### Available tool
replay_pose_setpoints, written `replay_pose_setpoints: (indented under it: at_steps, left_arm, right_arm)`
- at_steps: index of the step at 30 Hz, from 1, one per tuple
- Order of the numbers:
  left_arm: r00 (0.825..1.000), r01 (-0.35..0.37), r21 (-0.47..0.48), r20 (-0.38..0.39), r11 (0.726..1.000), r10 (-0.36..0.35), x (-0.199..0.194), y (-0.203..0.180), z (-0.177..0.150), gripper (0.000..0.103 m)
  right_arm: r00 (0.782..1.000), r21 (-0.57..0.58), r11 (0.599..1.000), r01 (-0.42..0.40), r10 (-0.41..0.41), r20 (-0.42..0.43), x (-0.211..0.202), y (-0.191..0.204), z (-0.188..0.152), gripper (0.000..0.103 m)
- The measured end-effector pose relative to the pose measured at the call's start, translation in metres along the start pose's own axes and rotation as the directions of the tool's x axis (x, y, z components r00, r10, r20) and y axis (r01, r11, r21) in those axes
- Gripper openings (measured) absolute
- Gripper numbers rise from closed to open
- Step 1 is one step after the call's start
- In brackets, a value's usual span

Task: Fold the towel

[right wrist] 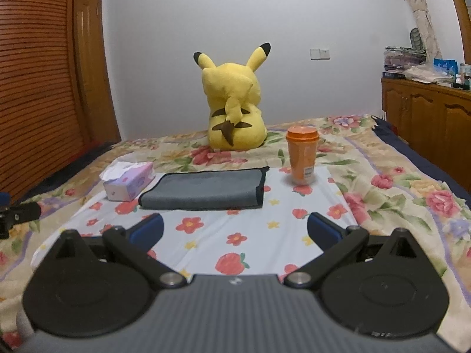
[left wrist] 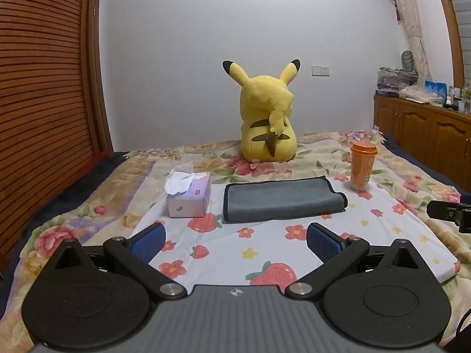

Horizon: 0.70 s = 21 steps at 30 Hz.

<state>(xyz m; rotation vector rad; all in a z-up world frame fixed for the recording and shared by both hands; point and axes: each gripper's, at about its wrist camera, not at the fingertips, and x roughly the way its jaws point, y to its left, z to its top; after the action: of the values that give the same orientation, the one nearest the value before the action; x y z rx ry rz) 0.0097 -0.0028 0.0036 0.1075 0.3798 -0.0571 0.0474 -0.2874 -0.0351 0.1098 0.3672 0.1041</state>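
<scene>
A grey towel [left wrist: 282,201] with a dark border lies folded into a long flat rectangle on the strawberry-print board [left wrist: 382,235]; it also shows in the right wrist view [right wrist: 206,191]. My left gripper [left wrist: 235,239] is open and empty, hovering a short way in front of the towel. My right gripper [right wrist: 235,229] is open and empty, also in front of the towel. Each gripper's tip shows at the other view's edge, the right one in the left wrist view [left wrist: 450,211] and the left one in the right wrist view [right wrist: 17,214].
A tissue box [left wrist: 188,197] stands left of the towel and an orange lidded cup [left wrist: 362,166] right of it. A yellow Pikachu plush [left wrist: 266,117] sits behind on the floral bedspread [left wrist: 73,223]. A wooden cabinet [left wrist: 426,135] is at the right, a slatted wooden wall [left wrist: 44,88] at the left.
</scene>
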Motion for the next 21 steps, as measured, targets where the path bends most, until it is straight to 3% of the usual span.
replay_pose_setpoints:
  at_steps: [21]
  left_arm:
    - [1.000, -0.003, 0.006, 0.003, 1.000, 0.003, -0.0010, 0.0013, -0.0001, 0.103]
  right_arm:
    - [1.000, -0.007, 1.000, 0.007, -0.007, 0.022, -0.0026, -0.0008, 0.0000, 0.103]
